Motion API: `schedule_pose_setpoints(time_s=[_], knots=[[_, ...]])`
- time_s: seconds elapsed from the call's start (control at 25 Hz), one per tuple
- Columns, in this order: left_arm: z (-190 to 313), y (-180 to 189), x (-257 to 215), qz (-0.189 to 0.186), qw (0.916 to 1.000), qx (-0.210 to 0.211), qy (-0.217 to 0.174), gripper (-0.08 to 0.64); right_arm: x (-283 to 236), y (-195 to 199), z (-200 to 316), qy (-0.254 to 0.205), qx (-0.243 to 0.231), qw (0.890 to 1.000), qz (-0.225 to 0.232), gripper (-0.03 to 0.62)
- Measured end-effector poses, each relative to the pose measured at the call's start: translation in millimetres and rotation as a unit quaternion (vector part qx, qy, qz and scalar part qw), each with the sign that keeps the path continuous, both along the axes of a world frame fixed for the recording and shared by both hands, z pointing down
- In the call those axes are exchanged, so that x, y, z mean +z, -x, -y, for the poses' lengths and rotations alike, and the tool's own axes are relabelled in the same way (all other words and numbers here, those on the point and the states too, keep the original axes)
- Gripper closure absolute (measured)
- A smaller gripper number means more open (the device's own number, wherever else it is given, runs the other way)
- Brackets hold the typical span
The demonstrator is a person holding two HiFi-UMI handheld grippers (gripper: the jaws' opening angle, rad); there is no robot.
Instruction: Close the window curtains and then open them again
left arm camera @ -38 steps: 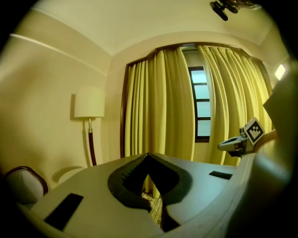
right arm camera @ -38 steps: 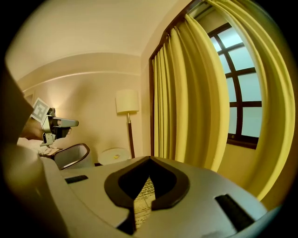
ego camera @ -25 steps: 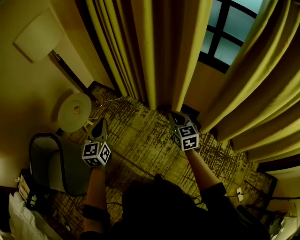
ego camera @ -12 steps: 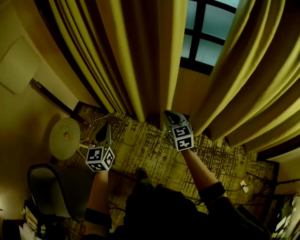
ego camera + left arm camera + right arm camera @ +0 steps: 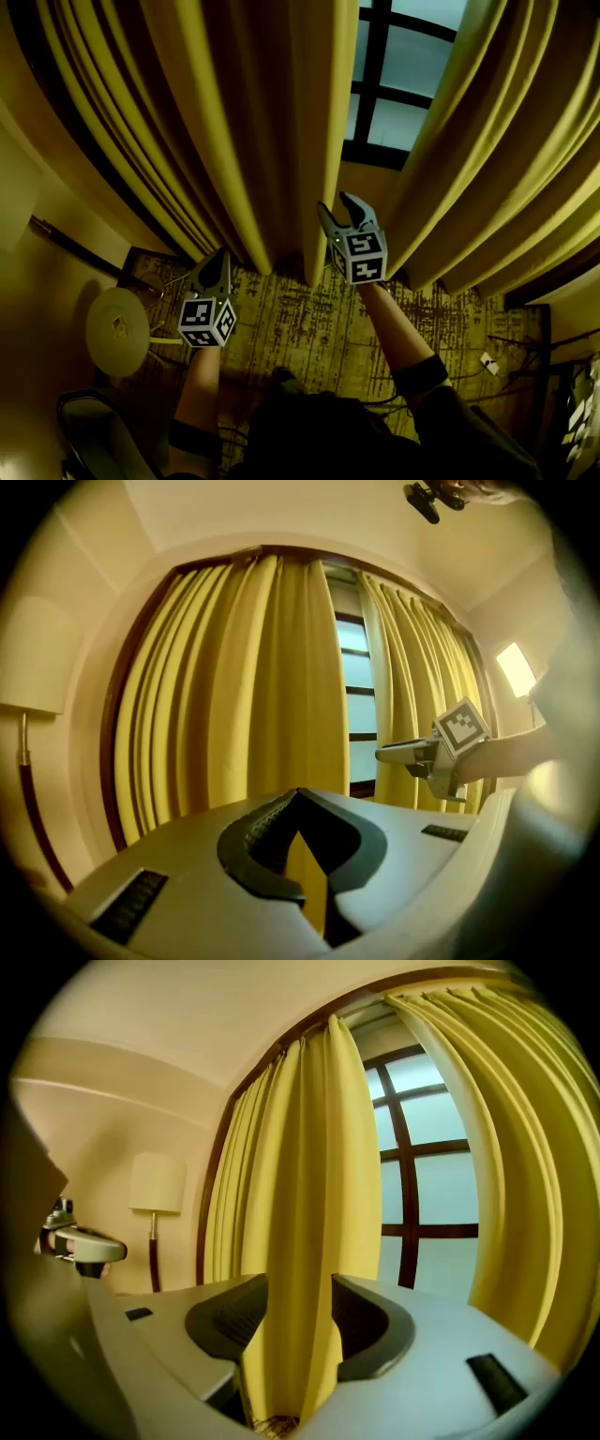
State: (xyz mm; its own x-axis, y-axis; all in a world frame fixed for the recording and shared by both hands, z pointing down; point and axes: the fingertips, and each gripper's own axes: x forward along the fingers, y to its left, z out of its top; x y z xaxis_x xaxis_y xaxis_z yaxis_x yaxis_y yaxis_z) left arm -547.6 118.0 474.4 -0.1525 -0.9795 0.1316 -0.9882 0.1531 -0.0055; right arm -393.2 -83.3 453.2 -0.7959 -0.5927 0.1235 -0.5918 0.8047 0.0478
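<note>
Two yellow panels hang part-drawn: the left curtain (image 5: 234, 141) and the right curtain (image 5: 487, 159) leave a strip of dark-framed window (image 5: 403, 84) bare between them. Below lies patterned carpet (image 5: 309, 323), with a round side table (image 5: 117, 330) at its left. The right gripper (image 5: 339, 211), at the left curtain's inner edge, has just been opening its jaws, and a fold of that curtain stands in the gap. The left gripper (image 5: 221, 258) is closed on nothing, near the same panel.
</note>
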Motion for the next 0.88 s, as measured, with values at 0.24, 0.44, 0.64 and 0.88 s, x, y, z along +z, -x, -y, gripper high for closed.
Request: schedule_pose_setpoints(time_s=[0.24,0.44,0.64,0.88], knots=[[43.9,18.5,-24.2,0.013,0.9989,0.042,-0.016,0.56,-86.6,32.6,55.2,-0.071,0.06,0.995,0.045,0.184],[70.1,33.4,-48.8,0.02,0.9971,0.065,-0.034,0.56,-156.5,54.5,83.6,-0.129,0.096,0.985,0.064,0.166],[105.3,32.6,-70.9,0.018,0.9955,0.081,-0.046,0.56,-209.4,65.2,104.5,-0.157,0.111,0.979,0.06,0.166],[146.8,32.1,-89.0,0.033,0.9941,0.086,-0.056,0.56,-260.0,73.5,143.3,-0.197,0.117,0.97,0.075,0.166]])
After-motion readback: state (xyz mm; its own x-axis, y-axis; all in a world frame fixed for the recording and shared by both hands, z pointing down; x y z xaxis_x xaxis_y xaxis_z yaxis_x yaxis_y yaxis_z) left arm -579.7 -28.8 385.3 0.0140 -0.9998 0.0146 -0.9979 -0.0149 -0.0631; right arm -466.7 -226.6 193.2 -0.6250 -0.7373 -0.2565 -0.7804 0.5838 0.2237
